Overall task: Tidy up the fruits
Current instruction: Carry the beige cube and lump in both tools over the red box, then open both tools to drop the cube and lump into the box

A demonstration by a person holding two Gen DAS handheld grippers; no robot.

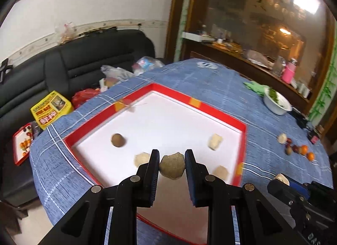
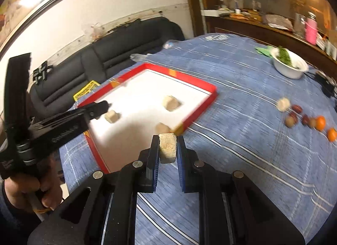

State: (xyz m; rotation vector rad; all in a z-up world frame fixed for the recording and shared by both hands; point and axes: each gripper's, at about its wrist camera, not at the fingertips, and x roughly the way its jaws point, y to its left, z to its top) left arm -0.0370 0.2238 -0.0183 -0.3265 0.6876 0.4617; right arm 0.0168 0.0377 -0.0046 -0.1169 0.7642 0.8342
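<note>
Left wrist view: left tongs clenched on a round greenish-brown fruit, held above the near part of the red-rimmed white tray. Just left of the tips, a pale lump on the tray floor; just right of them, another pale lump. Farther left, a brown round fruit; farther right, a third pale lump. Well right of the tray, on the blue checked cloth, a loose row of small fruits, red-brown and orange. Beyond those, a white bowl of greens. Far left, off the table, a yellow box with red characters, too blurred to read.

Right wrist view: right tongs clenched on a pale tan block, held over the cloth just short of the tray's near corner. Left of the tips, the left tongs' body carries embossed lettering, illegible; a hand grips its handle. Pink bottle on the far sideboard.
</note>
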